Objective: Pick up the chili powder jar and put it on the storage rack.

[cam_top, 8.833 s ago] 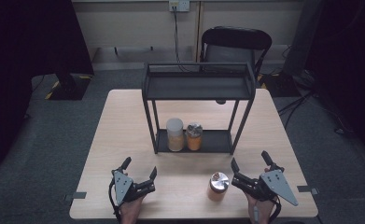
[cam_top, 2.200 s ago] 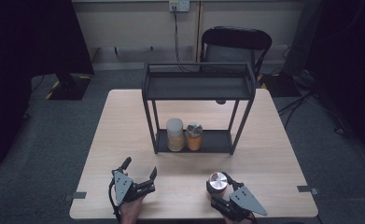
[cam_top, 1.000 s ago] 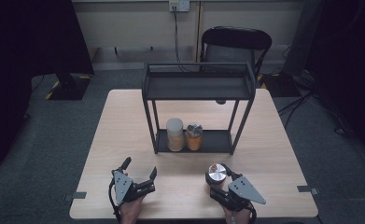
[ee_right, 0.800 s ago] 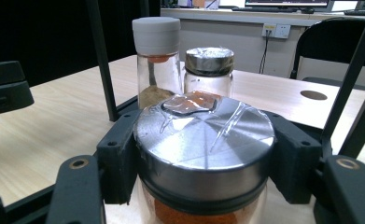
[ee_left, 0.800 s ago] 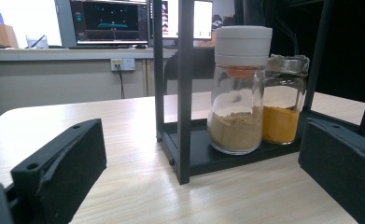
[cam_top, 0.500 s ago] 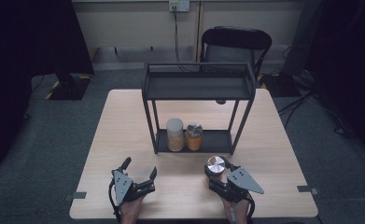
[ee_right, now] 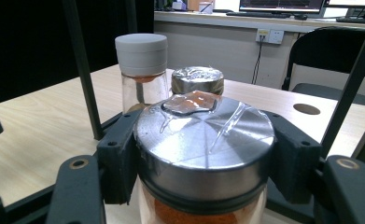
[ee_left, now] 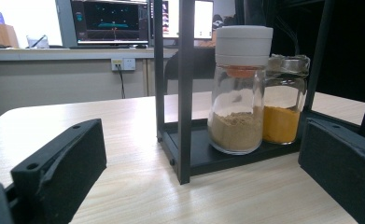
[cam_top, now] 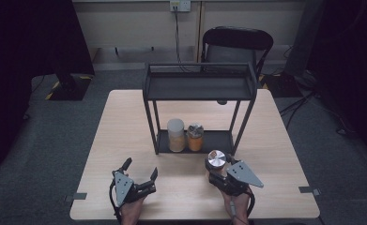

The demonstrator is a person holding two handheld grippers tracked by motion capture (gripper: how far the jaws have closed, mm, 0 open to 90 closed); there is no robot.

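Right claw [cam_top: 217,169] is clamping my steel-lidded spice jar [cam_top: 216,159] below its lid, keeping it upright near the worktop's front edge, facing the rack's lower shelf [cam_top: 216,139]. Left claw [cam_top: 140,172] is resting open by the front edge.

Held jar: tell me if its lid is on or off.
On. A metal lid caps the jar clamped in the right tongs.
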